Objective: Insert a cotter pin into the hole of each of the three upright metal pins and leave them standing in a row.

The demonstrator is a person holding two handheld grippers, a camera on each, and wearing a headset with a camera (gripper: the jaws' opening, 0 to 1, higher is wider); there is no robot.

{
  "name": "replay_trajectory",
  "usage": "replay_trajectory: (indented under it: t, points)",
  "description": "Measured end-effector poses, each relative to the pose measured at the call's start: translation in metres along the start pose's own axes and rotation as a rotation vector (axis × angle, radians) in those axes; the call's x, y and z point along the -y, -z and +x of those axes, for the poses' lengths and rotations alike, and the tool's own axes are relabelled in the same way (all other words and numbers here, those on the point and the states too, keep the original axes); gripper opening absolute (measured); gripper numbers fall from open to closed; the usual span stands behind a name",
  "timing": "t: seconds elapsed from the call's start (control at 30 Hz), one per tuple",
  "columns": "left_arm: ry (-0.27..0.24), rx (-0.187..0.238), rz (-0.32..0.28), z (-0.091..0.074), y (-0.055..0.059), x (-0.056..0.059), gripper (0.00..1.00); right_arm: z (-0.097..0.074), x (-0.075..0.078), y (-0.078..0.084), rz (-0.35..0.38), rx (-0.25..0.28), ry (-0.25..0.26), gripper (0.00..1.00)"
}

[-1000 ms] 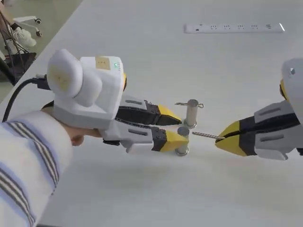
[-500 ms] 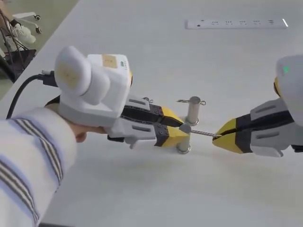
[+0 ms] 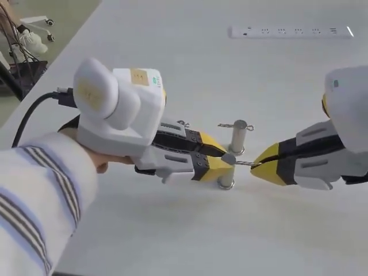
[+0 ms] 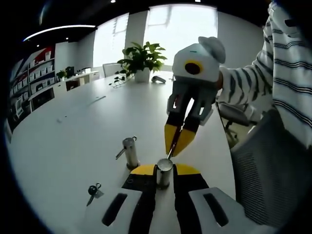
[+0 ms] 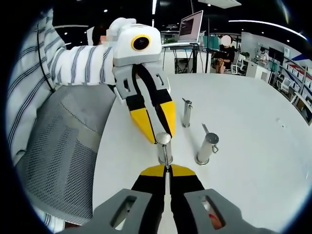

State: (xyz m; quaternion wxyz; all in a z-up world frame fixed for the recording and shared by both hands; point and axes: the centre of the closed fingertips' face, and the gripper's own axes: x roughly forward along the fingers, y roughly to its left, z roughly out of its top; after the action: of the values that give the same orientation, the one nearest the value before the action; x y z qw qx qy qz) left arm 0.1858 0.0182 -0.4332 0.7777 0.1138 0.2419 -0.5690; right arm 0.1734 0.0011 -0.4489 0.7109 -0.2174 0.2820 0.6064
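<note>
Insertion step — the left gripper (image 3: 221, 158) clamps the upright metal pin (image 3: 226, 179), well in from the desk's (image 3: 172, 230) left edge; the right gripper (image 3: 259, 165) pinches a cotter pin (image 3: 244, 163) at its hole. Next: push it straight through.

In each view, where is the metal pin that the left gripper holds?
Head view: centre, metal pin in the left gripper's yellow tips.
Left gripper view: bottom centre, between its own jaws.
Right gripper view: centre, just beyond its own jaws.
Shared landmark: the neighbouring pin with a cotter pin through it.
</note>
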Motion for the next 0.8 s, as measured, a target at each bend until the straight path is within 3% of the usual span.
replay_trajectory:
  t: [0.37, 0.8]
  points:
    - [-0.017, -0.005, -0.01, 0.0, 0.0, 0.0, 0.09, 0.01, 0.0, -0.006, -0.035, -0.007, -0.014, 0.0]
    - [-0.015, -0.022, 0.005, 0.001, 0.001, 0.0, 0.09, 0.016, 0.001, -0.009, -0.169, -0.05, -0.049, 0.0]
